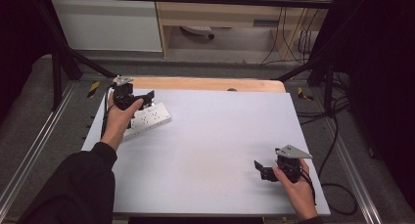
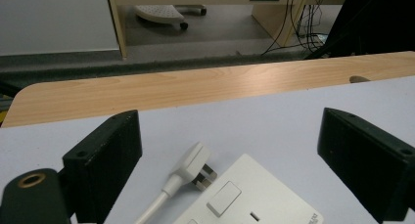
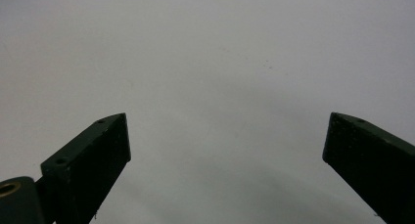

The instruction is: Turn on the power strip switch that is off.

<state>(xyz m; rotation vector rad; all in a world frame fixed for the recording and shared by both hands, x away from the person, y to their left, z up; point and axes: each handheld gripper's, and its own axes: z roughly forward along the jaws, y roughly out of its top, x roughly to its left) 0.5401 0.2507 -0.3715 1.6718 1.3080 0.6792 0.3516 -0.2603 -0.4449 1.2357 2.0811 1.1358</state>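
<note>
While the left gripper [image 1: 139,99] hovers at about ten o'clock on the table [image 1: 215,150], its jaws stand wide apart with nothing between them. Just under and ahead of it lies a white power strip [image 1: 149,120], set at a slant, its long axis running roughly from eight o'clock to two o'clock. From the left gripper view, the strip's socket face [image 2: 254,204] sits low between the jaws, with a rocker switch [image 2: 223,198] visible. A white plug [image 2: 193,163] lies flat on the tabletop just beside the strip's corner, pins pointing toward the strip; whether the pins touch it cannot be told. Its white cord [image 2: 151,209] runs off toward six o'clock of that view.

The right gripper [image 1: 262,169] is held low at about five o'clock on the table, well apart from the strip, pointing toward nine o'clock. Its jaws are also spread wide and hold nothing; in the right gripper view they frame bare pale tabletop [image 3: 220,87].

A wooden edge [image 1: 205,83] shows at twelve o'clock.
</note>
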